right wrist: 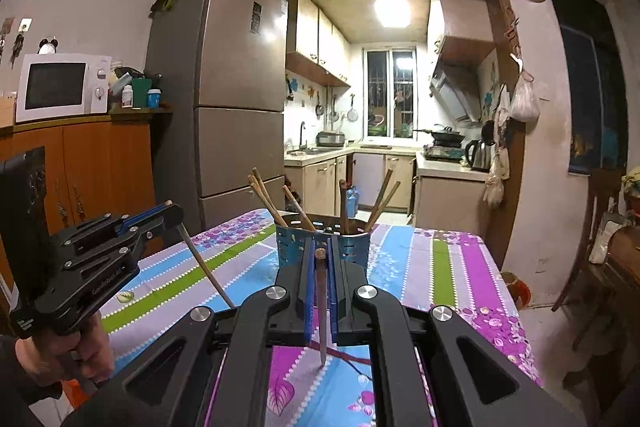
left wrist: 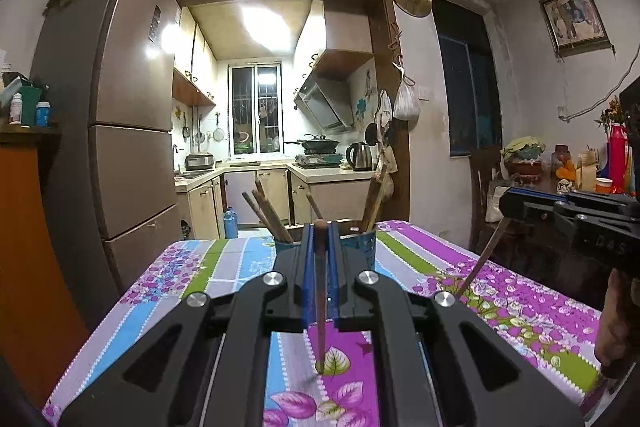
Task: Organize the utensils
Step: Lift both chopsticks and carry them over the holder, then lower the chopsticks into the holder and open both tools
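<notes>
A blue perforated utensil holder (left wrist: 362,245) (right wrist: 354,247) stands on the table with several wooden chopsticks (left wrist: 268,213) (right wrist: 266,201) leaning in it. My left gripper (left wrist: 320,227) is shut on a brown chopstick (left wrist: 320,307) that points down toward the tablecloth, just in front of the holder. My right gripper (right wrist: 320,247) is shut on another chopstick (right wrist: 321,315), also pointing down near the holder. Each gripper shows in the other's view: the right one (left wrist: 506,205) with its chopstick (left wrist: 482,259), the left one (right wrist: 170,213) with its chopstick (right wrist: 204,265).
The table carries a floral striped cloth (left wrist: 520,299) (right wrist: 460,267). A refrigerator (right wrist: 236,87) and an orange cabinet (right wrist: 92,171) with a microwave (right wrist: 62,85) stand left. A chair (right wrist: 592,243) and a cluttered side table (left wrist: 580,175) stand right. A kitchen lies beyond.
</notes>
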Available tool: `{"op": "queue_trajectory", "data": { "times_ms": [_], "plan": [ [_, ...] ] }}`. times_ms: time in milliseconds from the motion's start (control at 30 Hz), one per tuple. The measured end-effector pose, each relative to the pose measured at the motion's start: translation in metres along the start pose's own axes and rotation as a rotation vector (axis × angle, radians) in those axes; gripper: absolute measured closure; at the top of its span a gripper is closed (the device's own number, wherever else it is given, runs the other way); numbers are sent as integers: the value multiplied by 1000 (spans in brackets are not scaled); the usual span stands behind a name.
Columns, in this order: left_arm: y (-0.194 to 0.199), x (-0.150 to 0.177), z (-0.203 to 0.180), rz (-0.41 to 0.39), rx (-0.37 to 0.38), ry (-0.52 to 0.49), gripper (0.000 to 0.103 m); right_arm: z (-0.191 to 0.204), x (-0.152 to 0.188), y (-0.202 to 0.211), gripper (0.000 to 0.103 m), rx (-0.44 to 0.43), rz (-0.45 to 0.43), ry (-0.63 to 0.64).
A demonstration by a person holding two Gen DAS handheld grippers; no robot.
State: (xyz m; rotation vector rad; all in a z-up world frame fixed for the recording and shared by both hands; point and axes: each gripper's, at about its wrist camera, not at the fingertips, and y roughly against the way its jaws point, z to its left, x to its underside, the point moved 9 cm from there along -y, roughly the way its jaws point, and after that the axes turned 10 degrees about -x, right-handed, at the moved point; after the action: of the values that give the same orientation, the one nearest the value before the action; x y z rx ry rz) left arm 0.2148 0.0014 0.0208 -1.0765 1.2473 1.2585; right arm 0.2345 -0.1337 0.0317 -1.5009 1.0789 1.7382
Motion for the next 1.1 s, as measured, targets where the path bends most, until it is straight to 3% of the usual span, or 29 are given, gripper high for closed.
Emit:
{"op": "queue_trajectory", "data": {
  "times_ms": [333, 633, 1100],
  "plan": [
    [-24, -36, 17, 33, 46, 46, 98, -12, -44, -21, 96, -52, 58, -34],
    [-28, -49, 9, 33, 80, 50, 98, -14, -75, -29, 96, -83, 108, -44],
    [-40, -121, 11, -51, 74, 74, 98, -29, -148, -24, 96, -87, 91, -26]
  ]
}}
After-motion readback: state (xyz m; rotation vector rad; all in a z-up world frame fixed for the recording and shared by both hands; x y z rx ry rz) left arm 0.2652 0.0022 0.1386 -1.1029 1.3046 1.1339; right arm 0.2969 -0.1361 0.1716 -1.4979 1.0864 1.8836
